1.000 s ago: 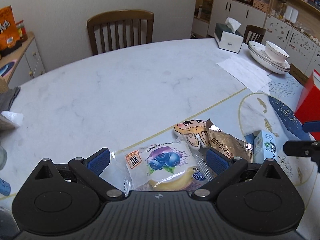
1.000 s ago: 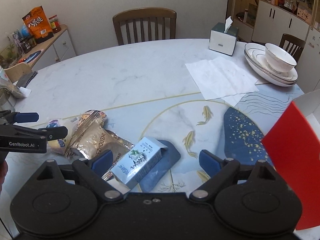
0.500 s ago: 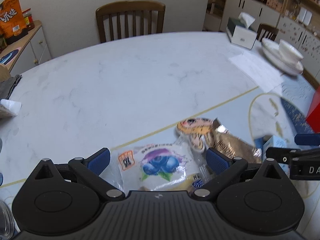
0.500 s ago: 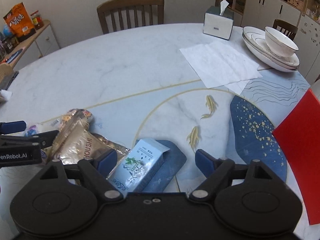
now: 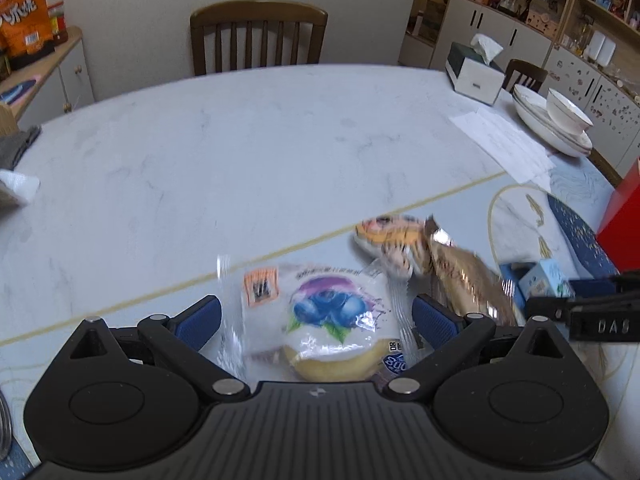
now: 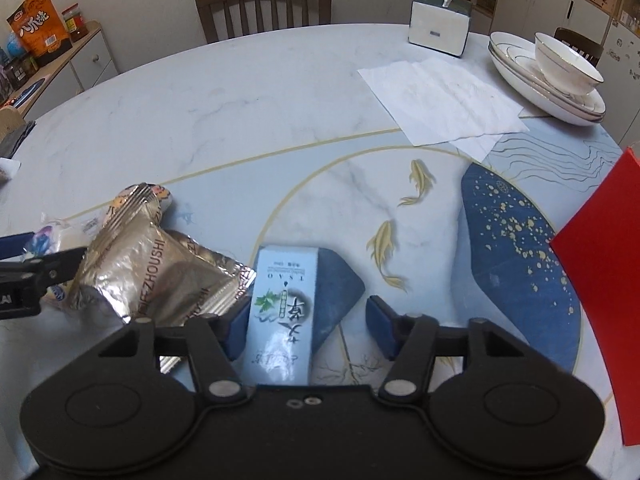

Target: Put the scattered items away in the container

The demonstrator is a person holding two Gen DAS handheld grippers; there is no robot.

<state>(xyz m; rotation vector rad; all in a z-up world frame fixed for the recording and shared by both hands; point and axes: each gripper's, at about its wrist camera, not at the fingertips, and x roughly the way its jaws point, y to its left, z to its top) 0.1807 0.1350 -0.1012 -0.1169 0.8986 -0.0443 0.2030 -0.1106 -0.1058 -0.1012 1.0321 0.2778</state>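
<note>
A clear blueberry bread packet (image 5: 320,320) lies on the table between the open fingers of my left gripper (image 5: 316,320). Beyond it lie a small tiger-pattern toy (image 5: 394,240) and a gold foil snack bag (image 5: 468,280), which also shows in the right wrist view (image 6: 156,272). My right gripper (image 6: 306,326) is open around a light blue tea box (image 6: 284,312); its left pad is against the box and the right pad stands apart. The red container (image 6: 604,300) stands at the right edge.
The round marble table (image 6: 240,112) carries a tissue box (image 6: 440,22), spread paper napkins (image 6: 440,96) and stacked plates with a bowl (image 6: 560,76) at the back right. A wooden chair (image 5: 258,36) stands behind the table. A sideboard (image 6: 52,64) with snacks is at far left.
Both grippers have moved forward and down over their items. The blueberry packet now sits deeper between the left fingers, and the tea box now lies between the right fingers, which have narrowed.
</note>
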